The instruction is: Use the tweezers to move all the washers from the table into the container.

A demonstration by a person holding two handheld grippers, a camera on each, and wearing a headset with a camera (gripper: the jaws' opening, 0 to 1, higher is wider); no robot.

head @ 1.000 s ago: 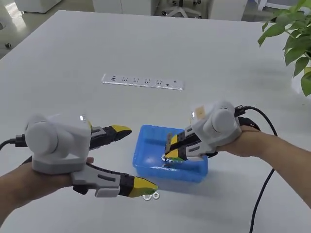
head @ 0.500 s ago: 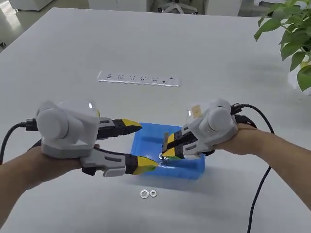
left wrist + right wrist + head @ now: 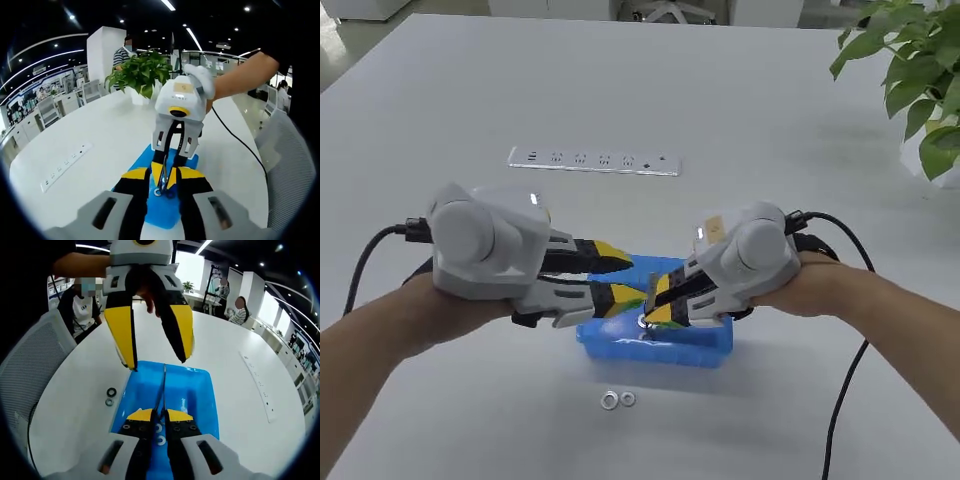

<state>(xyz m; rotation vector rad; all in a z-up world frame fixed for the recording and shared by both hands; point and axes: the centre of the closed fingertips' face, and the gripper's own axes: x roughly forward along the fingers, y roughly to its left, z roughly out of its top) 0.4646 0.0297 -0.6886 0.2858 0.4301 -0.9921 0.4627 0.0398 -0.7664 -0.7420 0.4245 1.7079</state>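
Indoors, on white table [image 3: 770, 120], left gripper [image 3: 628, 278] gapes wide; right gripper [image 3: 656, 309] clamps tweezers [image 3: 163, 385].

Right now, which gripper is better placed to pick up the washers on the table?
Likely the right gripper: its fingers are shut on the tweezers above the container, near the washers. The left gripper is open, empty.
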